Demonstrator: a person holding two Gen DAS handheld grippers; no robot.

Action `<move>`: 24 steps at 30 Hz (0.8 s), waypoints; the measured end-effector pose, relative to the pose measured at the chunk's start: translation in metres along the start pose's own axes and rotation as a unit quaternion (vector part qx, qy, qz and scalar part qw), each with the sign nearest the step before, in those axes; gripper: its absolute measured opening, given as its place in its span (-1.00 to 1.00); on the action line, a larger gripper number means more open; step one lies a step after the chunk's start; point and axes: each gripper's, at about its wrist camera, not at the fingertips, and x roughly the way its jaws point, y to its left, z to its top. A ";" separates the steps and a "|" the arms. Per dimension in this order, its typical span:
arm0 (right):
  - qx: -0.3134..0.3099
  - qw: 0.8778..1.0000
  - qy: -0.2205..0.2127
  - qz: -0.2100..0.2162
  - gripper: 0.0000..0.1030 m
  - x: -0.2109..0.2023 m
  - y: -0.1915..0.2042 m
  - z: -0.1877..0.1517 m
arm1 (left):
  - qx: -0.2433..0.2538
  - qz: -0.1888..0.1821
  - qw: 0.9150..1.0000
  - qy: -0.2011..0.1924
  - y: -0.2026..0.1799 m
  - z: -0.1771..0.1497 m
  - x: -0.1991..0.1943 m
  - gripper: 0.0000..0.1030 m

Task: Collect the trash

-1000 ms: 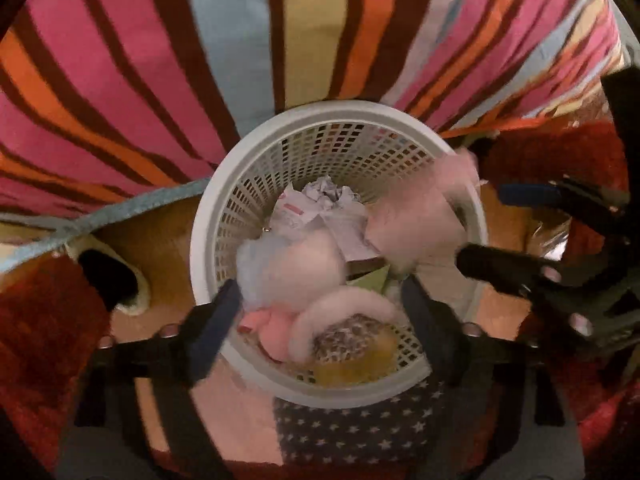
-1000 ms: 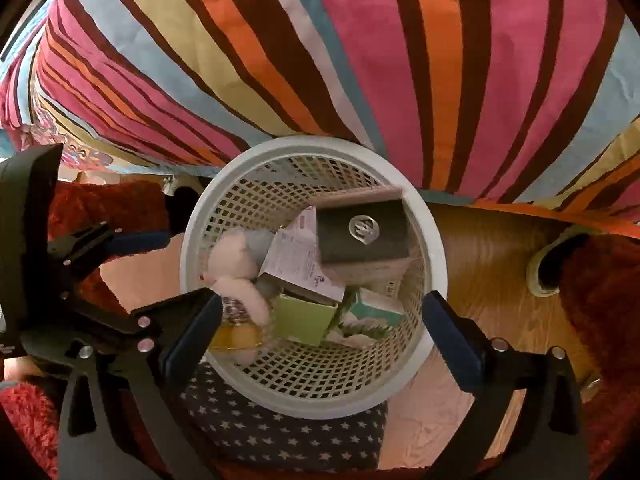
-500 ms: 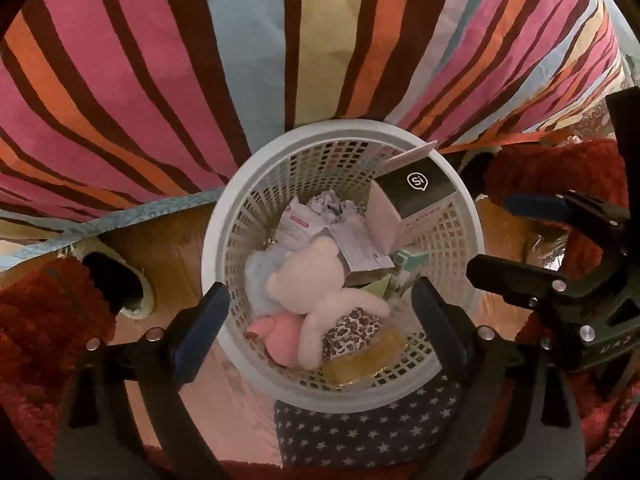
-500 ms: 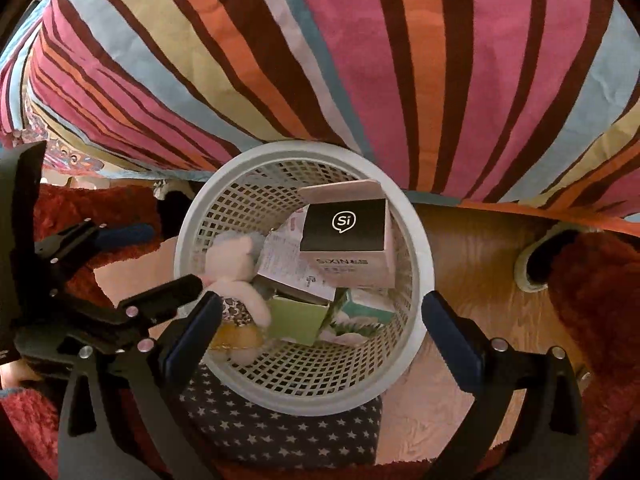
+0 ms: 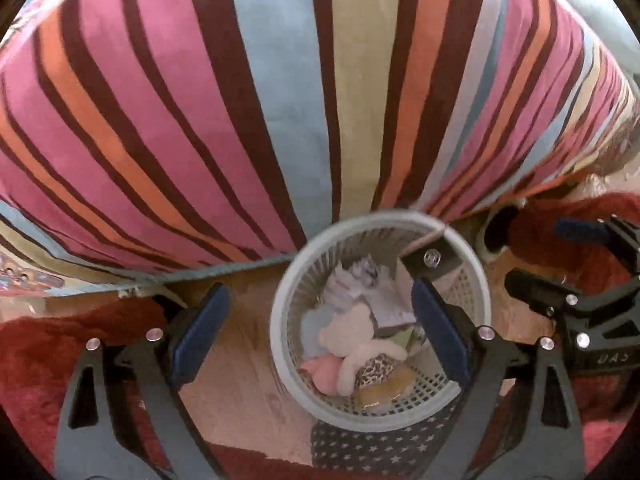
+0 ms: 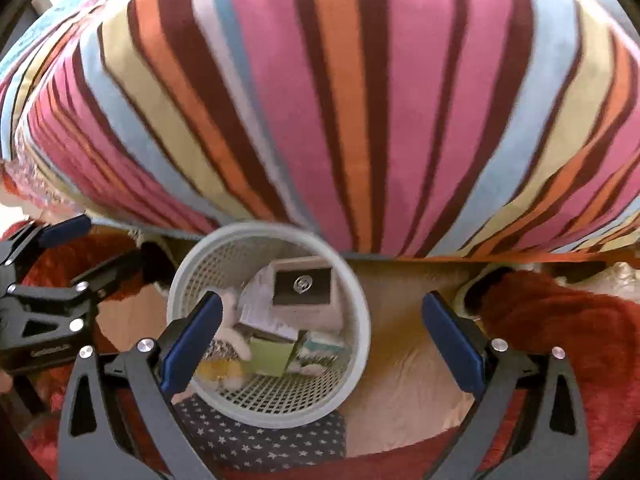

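A white mesh trash basket [image 5: 296,384] stands on the wooden floor beside the striped bed. It also shows in the right wrist view [image 6: 360,356]. Inside lie a plush bear [image 5: 344,332], a black-topped box [image 6: 303,286], a green box [image 6: 272,356] and crumpled paper [image 5: 352,280]. My left gripper [image 5: 320,336] is open and empty, held above and left of the basket. My right gripper [image 6: 320,340] is open and empty, above the basket's right side. Each gripper shows in the other's view, the right one [image 5: 576,308] and the left one [image 6: 48,312].
A bed with a striped cover [image 5: 280,100] fills the upper part of both views. A red shaggy rug [image 6: 560,336] lies on both sides. A star-patterned dark cloth [image 5: 380,448] lies under the basket's near edge. A slipper [image 5: 496,228] sits by the bed.
Both grippers have lifted and pulled back from the basket, which now looks smaller and lower in view. The left view shifted left, the right view shifted right. The plush bear and box stay in the basket.
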 end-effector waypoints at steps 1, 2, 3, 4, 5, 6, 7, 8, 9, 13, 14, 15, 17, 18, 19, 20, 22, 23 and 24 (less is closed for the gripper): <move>0.005 1.000 -0.002 -0.001 0.86 -0.003 -0.002 0.001 | 0.000 0.000 1.000 -0.005 0.000 0.001 -0.006 0.74; 0.015 1.000 -0.007 -0.001 0.86 -0.008 -0.005 0.002 | -0.001 0.001 1.000 -0.007 -0.001 0.002 -0.010 0.74; 0.022 1.000 -0.010 -0.001 0.86 -0.011 -0.006 0.002 | -0.003 0.003 1.000 -0.011 -0.003 0.003 -0.017 0.74; 0.027 1.000 -0.011 -0.002 0.86 -0.013 -0.007 0.002 | -0.005 0.002 1.000 -0.016 -0.003 0.003 -0.023 0.74; 0.033 0.999 -0.014 -0.005 0.86 -0.017 -0.009 0.001 | -0.007 0.000 1.000 -0.019 -0.003 0.004 -0.026 0.74; 0.037 0.999 -0.016 -0.008 0.86 -0.019 -0.011 0.000 | -0.011 -0.003 1.000 -0.025 -0.003 0.002 -0.031 0.74; 0.039 0.999 -0.018 -0.010 0.86 -0.021 -0.012 -0.001 | -0.012 -0.005 1.000 -0.027 -0.003 0.003 -0.033 0.74; 0.042 0.999 -0.019 -0.014 0.86 -0.023 -0.012 -0.002 | -0.016 -0.007 0.999 -0.032 -0.002 0.002 -0.037 0.74; 0.044 0.999 -0.019 -0.015 0.86 -0.024 -0.012 -0.004 | -0.019 -0.005 0.999 -0.034 -0.002 0.000 -0.041 0.74; 0.047 0.999 -0.017 -0.016 0.86 -0.027 -0.010 -0.008 | -0.015 0.016 0.999 -0.040 0.000 0.000 -0.043 0.74; 0.047 0.999 -0.016 -0.015 0.86 -0.028 -0.009 -0.008 | -0.015 0.021 0.999 -0.043 0.000 -0.001 -0.044 0.74; 0.045 0.999 -0.015 -0.016 0.86 -0.027 -0.008 -0.008 | -0.013 0.025 0.999 -0.044 0.000 -0.002 -0.044 0.74; 0.040 0.999 -0.016 -0.019 0.86 -0.029 -0.005 -0.009 | -0.011 0.030 0.999 -0.042 -0.005 -0.004 -0.043 0.74; 0.037 0.999 -0.017 -0.021 0.86 -0.029 -0.003 -0.009 | -0.009 0.030 0.999 -0.041 -0.005 -0.004 -0.043 0.74; 0.035 0.999 -0.017 -0.022 0.86 -0.029 -0.003 -0.009 | -0.007 0.030 0.999 -0.041 -0.005 -0.004 -0.043 0.74; 0.033 0.999 -0.018 -0.022 0.86 -0.029 -0.002 -0.010 | -0.006 0.027 0.999 -0.042 -0.005 -0.004 -0.043 0.74; 0.032 0.999 -0.017 -0.023 0.86 -0.029 -0.001 -0.010 | -0.006 0.022 0.999 -0.044 -0.005 -0.004 -0.043 0.74; 0.032 0.999 -0.017 -0.023 0.86 -0.029 0.000 -0.010 | -0.006 0.018 0.999 -0.044 -0.002 -0.002 -0.045 0.74; 0.031 0.999 -0.016 -0.023 0.86 -0.028 0.000 -0.011 | -0.007 0.016 0.999 -0.044 -0.001 -0.001 -0.047 0.74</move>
